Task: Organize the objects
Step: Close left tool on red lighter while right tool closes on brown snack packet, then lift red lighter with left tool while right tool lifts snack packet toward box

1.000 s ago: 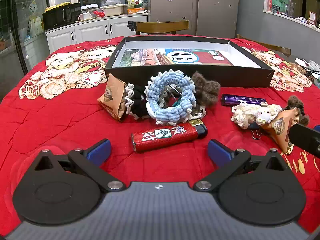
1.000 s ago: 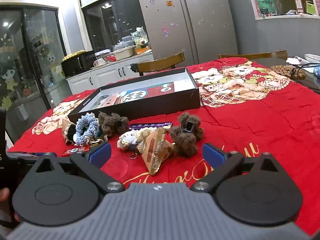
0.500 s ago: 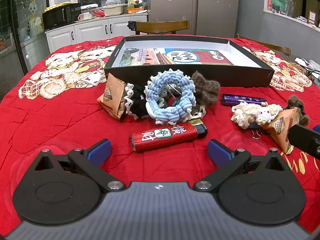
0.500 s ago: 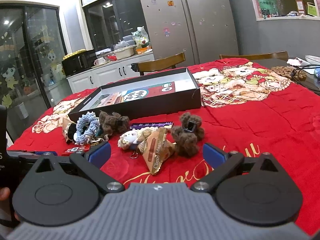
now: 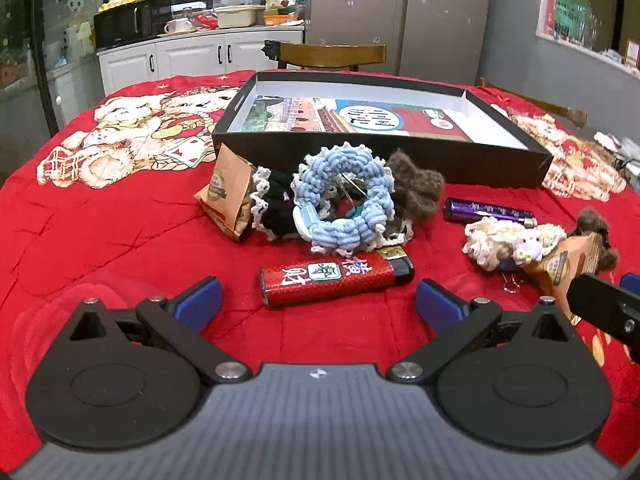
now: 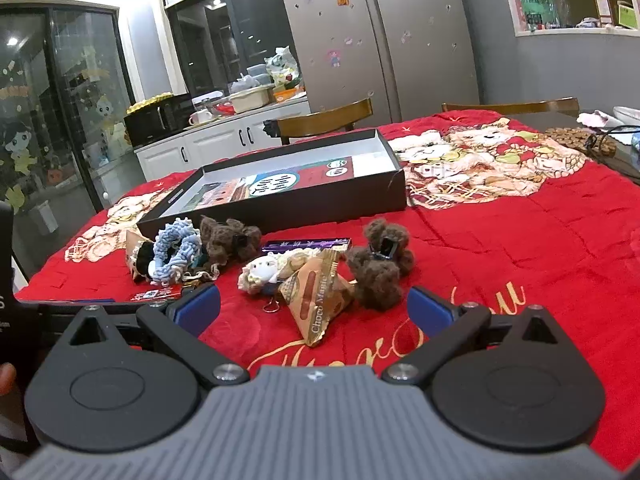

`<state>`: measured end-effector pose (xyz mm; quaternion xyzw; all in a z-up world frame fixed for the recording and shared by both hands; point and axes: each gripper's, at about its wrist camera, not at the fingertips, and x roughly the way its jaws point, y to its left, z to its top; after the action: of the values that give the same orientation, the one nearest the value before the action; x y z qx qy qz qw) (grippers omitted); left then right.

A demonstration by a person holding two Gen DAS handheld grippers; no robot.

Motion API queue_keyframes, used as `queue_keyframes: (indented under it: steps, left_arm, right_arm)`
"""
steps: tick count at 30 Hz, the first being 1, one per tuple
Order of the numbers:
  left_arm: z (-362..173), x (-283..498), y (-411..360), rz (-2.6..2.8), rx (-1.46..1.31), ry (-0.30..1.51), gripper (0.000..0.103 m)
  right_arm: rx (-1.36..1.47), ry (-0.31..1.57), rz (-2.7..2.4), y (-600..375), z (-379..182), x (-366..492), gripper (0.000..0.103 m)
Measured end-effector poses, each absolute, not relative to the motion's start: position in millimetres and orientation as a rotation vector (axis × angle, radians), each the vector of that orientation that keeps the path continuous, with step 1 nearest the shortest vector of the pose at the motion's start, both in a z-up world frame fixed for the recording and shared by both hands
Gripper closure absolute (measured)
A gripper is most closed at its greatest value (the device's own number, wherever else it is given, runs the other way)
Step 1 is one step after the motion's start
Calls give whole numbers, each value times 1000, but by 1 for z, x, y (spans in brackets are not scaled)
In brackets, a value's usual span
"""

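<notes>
A shallow black box (image 5: 384,162) (image 6: 280,208) lies open on the red tablecloth. In front of it lie a red lighter (image 5: 334,278), a blue crochet scrunchie (image 5: 344,204) (image 6: 176,250), a brown furry clip (image 5: 416,190) (image 6: 230,236), a purple lighter (image 5: 488,213) (image 6: 306,245), a cream sheep charm (image 5: 512,242) (image 6: 268,270), a gold snack packet (image 6: 318,298) and a second brown furry clip (image 6: 380,268). My left gripper (image 5: 318,304) is open just before the red lighter. My right gripper (image 6: 314,306) is open just before the snack packet.
A brown paper snack packet (image 5: 228,196) and a black lace scrunchie (image 5: 274,208) lie left of the blue one. Wooden chairs (image 5: 328,54) stand behind the table. A woven coaster (image 6: 580,142) and cable lie at the far right. My right gripper shows in the left wrist view (image 5: 608,312).
</notes>
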<state>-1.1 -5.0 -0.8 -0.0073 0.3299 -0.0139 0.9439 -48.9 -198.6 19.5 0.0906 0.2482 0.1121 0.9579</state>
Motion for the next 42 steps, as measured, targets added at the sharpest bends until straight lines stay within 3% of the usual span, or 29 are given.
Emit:
queue_keyframes:
  steps: [7,9,14,17,19,29,42]
  left_arm:
    - [1,2,-8,12,-32,671,0]
    - [1,4,-10,25,-31,672,0]
    - [1,12,-11,39,-38,672,0]
    - [2,10,-11,50,-28,653,17]
    - [2,9,-10,47,-33,649,17]
    - [3,0,-8,18,-29,638,17]
    - [7,-14,-9,27,-20,596,17]
  right_arm:
    - [162,549,238,-189,17,-41,3]
    - [159,575,227,-187,15,-36,17]
    - [204,603,221,-192,11,-29,39]
    - [216,606,226,-193,10,-28,50]
    - [226,608,226,-194,10,-28,57]
    - [300,600,214,-204,8,-27,72]
    - [342,500,212,-212,15,-41,76]
